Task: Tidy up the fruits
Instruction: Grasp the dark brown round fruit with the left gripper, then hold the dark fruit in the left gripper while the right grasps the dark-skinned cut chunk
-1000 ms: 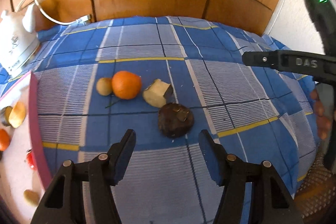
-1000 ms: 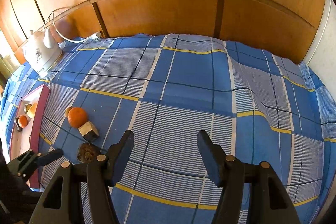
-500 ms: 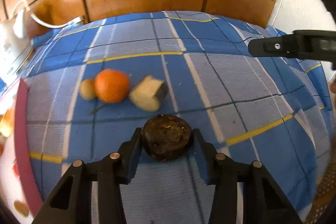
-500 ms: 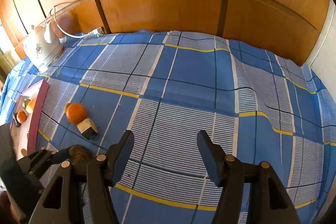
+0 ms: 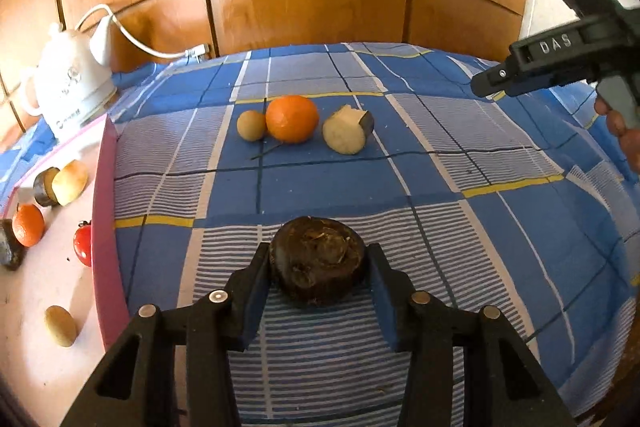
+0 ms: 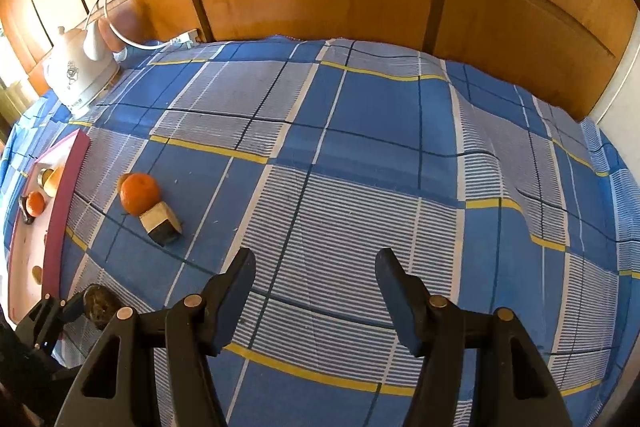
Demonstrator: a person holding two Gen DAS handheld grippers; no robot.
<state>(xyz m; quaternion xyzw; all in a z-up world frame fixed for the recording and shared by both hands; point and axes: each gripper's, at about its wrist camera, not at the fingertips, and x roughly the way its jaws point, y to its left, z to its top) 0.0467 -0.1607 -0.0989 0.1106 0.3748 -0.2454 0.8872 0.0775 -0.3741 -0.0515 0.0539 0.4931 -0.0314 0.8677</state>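
Observation:
My left gripper [image 5: 318,267] is shut on a dark brown round fruit [image 5: 318,261] and holds it just above the blue checked cloth; it also shows in the right wrist view [image 6: 98,305]. Farther back on the cloth lie an orange [image 5: 292,118], a small tan fruit [image 5: 251,125] and a pale cut piece with dark skin [image 5: 347,135]. A white tray with a pink rim [image 5: 104,219] at the left holds another orange [image 5: 27,225], a red fruit [image 5: 83,243], a cut piece [image 5: 70,182] and a small tan fruit [image 5: 60,325]. My right gripper [image 6: 316,275] is open and empty over the cloth.
A white electric kettle [image 5: 72,83] with its cord stands at the back left by the wooden panel wall [image 5: 312,3]. The cloth [image 6: 380,155] is wrinkled toward the right side. The right gripper's body [image 5: 560,67] hangs in the upper right of the left wrist view.
My left gripper moved forward around the dark brown fruit, closed on it and drew it back from the other fruits. The right gripper stayed open and shifted only slightly.

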